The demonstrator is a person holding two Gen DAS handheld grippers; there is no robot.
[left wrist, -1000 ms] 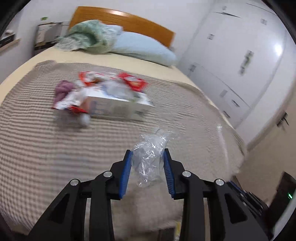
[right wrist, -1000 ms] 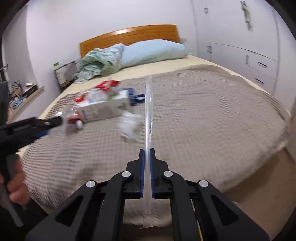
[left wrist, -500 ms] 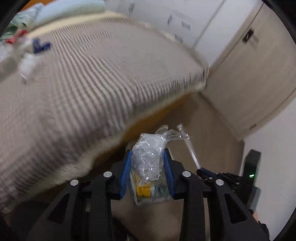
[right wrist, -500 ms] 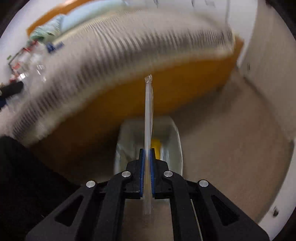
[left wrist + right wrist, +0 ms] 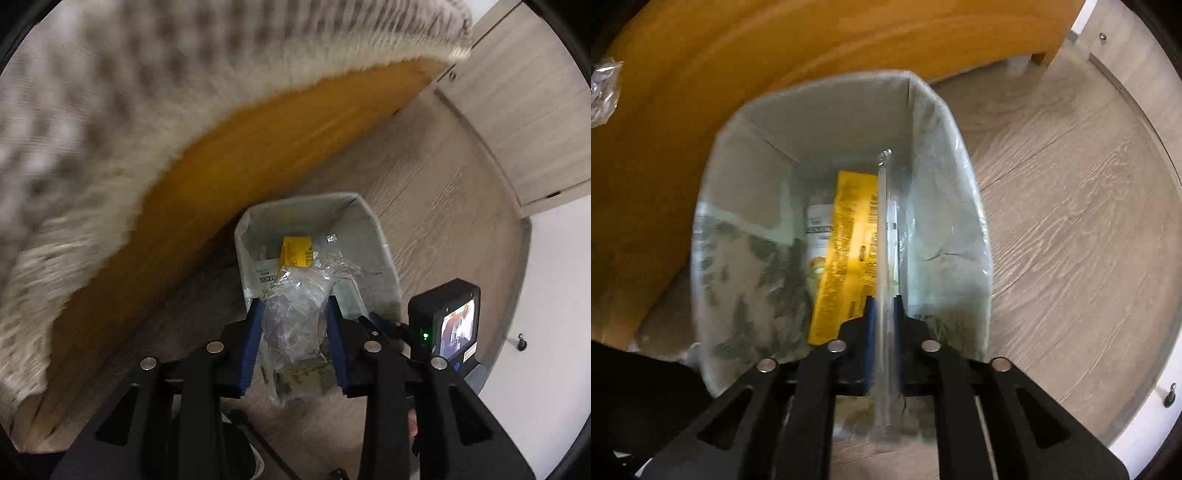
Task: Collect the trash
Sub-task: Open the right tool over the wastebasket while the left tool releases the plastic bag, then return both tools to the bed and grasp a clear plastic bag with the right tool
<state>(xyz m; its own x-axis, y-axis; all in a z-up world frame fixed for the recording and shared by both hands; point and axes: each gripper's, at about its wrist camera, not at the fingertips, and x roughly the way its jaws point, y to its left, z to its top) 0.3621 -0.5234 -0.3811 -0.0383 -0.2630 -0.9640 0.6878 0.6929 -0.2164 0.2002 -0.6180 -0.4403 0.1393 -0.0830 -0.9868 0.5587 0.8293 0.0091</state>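
Left gripper (image 5: 293, 338) clamps a crumpled plastic wrapper (image 5: 295, 325) above the lined bin (image 5: 373, 229). Right gripper (image 5: 884, 325), jaws just parting, has a clear straw (image 5: 883, 236) loose between them, over the bin.

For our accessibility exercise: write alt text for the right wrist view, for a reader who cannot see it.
The right claw, its jaws just opened, points down into a lined trash bin, a clear plastic straw wrapper loose between its blue pads. A yellow packet lies in the bin, which stands on a wood-look floor beside an orange bed frame.
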